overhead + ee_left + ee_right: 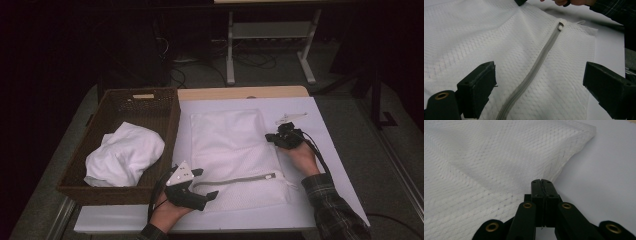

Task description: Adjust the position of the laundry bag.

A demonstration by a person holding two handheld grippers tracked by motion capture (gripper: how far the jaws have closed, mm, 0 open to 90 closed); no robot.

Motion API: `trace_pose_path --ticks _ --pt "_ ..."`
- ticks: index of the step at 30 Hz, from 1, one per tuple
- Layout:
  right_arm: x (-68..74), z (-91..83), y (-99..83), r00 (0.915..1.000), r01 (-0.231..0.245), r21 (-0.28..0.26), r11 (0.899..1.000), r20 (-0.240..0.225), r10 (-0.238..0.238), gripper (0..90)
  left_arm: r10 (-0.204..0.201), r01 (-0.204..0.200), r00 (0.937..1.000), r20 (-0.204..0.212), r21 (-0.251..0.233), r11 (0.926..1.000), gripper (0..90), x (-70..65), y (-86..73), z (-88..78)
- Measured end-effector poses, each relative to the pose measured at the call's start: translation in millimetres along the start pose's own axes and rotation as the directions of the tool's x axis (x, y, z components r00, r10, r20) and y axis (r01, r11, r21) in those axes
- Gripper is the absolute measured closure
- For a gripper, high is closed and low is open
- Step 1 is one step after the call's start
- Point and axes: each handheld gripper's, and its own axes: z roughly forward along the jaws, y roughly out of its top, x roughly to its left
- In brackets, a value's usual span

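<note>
While your left gripper [202,182] hangs with its jaws spread wide over the near end of the mesh bag [232,150], nothing sits between its pads; in the left gripper view the grey zipper [534,72] runs up between the two jaws to its pull [560,25] near the bag's far corner. The bag lies flat on the white tabletop [330,165], just right of the wicker basket [165,107], which holds a crumpled white cloth [125,152]. Your right gripper [278,136] rests at the bag's right edge, about halfway up, and its jaws are pressed together. In the right gripper view the closed tips [541,182] meet right at the bag's edge [564,167], but you cannot tell from here whether any mesh is pinched between them. A small clear item [290,118] lies on the tabletop just beyond your right gripper, apart from the bag. Your right sleeve [332,205] is plaid.
</note>
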Motion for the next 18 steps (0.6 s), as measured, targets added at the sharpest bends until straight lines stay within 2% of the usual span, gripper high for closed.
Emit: trace_pose_path --ticks 11,18 --pt "-11.0 -6.0 12.4 0.9996 -0.004 -0.004 1.0 0.029 0.004 88.5 0.0 0.0 1.0 0.002 0.0 1.0 10.5 0.0 -0.1 -0.1" --pt "-17.7 -6.1 13.8 0.9992 -0.005 -0.003 1.0 0.041 0.005 88.5 0.0 0.0 1.0 0.002 0.0 1.0 10.5 0.1 -0.1 -0.1"
